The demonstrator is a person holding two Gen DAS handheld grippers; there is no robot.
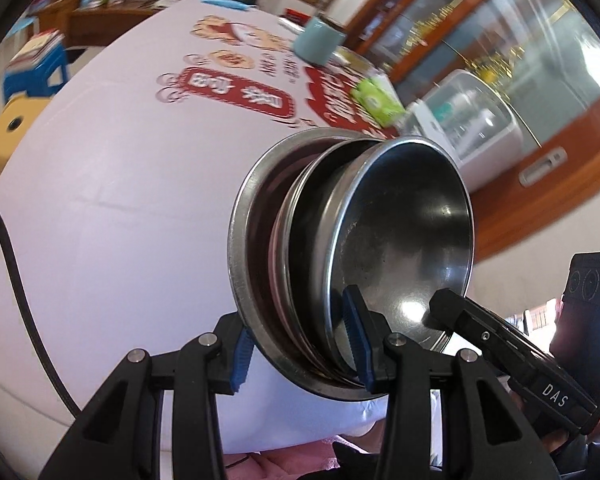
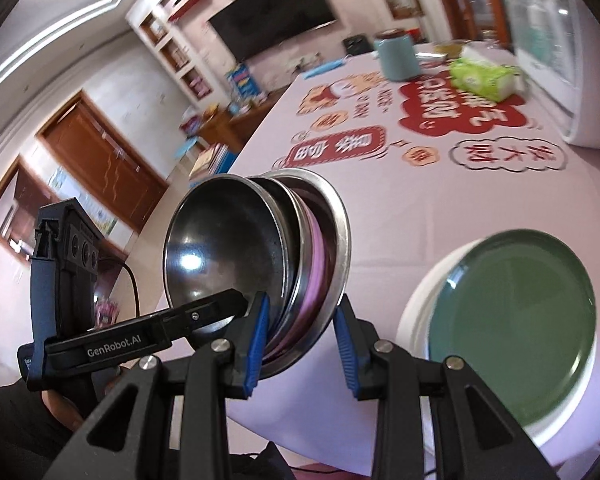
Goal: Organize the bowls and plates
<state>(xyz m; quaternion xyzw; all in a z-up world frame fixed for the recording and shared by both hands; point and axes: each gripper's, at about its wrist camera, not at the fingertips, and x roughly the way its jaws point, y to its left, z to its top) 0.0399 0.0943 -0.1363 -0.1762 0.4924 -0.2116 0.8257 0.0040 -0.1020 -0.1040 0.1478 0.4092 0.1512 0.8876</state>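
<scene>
A nested stack of steel bowls (image 1: 396, 240) (image 2: 220, 248), with a pink bowl and a wide steel plate at its bottom, hangs tilted on edge above the white-clothed table (image 1: 120, 200). My left gripper (image 1: 300, 348) is shut on the stack's near rim, blue pads on either side. My right gripper (image 2: 300, 340) is shut on the opposite rim. Each view shows the other gripper's black finger (image 1: 460, 312) (image 2: 216, 304) reaching into the top bowl. A green plate (image 2: 512, 328) lies on a white plate (image 2: 416, 312) on the table to the right.
At the table's far end stand a teal canister (image 2: 396, 58), a green tissue pack (image 2: 484, 76) and a white appliance with a clear lid (image 2: 560, 60). A black cable (image 1: 16, 260) crosses the left of the left wrist view. Red prints cover the cloth.
</scene>
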